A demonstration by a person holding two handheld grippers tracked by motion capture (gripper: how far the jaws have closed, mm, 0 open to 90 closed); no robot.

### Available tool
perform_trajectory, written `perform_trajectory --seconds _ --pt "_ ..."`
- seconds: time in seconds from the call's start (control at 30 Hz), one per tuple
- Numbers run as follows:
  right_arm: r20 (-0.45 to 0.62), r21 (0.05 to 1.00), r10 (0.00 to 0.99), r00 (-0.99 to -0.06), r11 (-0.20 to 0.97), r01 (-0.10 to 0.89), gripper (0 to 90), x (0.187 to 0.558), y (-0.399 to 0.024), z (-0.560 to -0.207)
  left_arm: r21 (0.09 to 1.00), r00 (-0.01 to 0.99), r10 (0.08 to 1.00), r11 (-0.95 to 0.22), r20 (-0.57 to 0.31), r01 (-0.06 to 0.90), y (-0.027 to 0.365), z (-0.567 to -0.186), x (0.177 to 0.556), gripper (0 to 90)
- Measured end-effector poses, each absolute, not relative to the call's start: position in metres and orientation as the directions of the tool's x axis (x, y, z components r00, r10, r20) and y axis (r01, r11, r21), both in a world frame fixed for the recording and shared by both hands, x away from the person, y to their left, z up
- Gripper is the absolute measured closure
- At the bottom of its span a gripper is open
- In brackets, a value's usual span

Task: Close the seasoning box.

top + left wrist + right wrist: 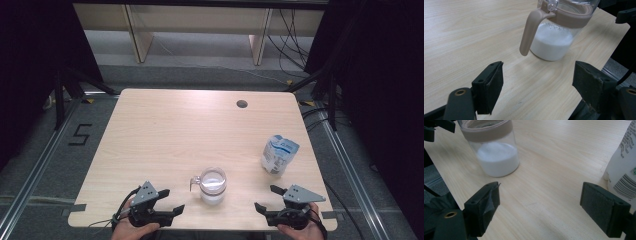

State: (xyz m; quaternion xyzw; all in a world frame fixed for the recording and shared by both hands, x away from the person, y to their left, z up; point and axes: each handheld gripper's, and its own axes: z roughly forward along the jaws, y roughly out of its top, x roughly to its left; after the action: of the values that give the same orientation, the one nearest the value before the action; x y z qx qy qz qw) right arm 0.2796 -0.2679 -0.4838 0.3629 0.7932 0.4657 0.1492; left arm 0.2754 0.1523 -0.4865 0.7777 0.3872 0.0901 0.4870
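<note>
- Currently left gripper (172, 200) gapes empty; lidded jar (213, 185) of white powder stands just right, handle (193, 182) facing it.
- Right gripper (266, 198) gapes empty too.

The table (165, 135) is pale beige wood with a fine streaked grain and one dark round hole (242, 104) near its far edge. The jar (213, 186) is clear glass, white with powder in its lower part, with a dusty pinkish-brown band around the rim and a handle (528, 32) of the same colour; the pouch (279, 154) is white with blue print, and in the right gripper view it bears a black barcode and a small green mark. The left gripper (169, 201) and right gripper (266, 198) are black, each topped by a grey plate, with brass-coloured rivets on the jaws; the floor (200, 80) around the table is grey carpet with a black "5" (80, 135) marked on it.
</note>
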Motion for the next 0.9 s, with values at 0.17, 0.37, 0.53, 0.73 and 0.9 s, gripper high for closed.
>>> perform_trajectory --seconds 0.17,0.37,0.53,0.73,0.9 --pt "0.106 0.85 0.701 -0.706 0.305 0.43 15.9 0.278 -0.267 -0.485 0.825 0.697 0.681 -0.247 -0.226 0.508 0.153 -0.49 0.274 24.0" --pt "0.12 0.832 0.706 -0.698 0.312 0.459 15.9 0.273 -0.266 -0.486 0.815 0.698 0.682 -0.267 -0.218 0.515 0.153 -0.494 0.271 23.8" --pt "0.111 0.822 0.697 -0.709 0.336 0.459 15.9 0.27 -0.266 -0.489 0.814 0.687 0.688 -0.247 -0.233 0.525 0.151 -0.499 0.269 23.8" --pt "0.121 0.814 0.699 -0.704 0.336 0.474 15.8 0.267 -0.265 -0.492 0.81 0.692 0.689 -0.27 -0.215 0.521 0.152 -0.501 0.267 23.8" --pt "0.098 0.813 0.696 -0.712 0.357 0.46 15.9 0.265 -0.264 -0.494 0.807 0.686 0.691 -0.259 -0.229 0.53 0.15 -0.503 0.267 23.6"
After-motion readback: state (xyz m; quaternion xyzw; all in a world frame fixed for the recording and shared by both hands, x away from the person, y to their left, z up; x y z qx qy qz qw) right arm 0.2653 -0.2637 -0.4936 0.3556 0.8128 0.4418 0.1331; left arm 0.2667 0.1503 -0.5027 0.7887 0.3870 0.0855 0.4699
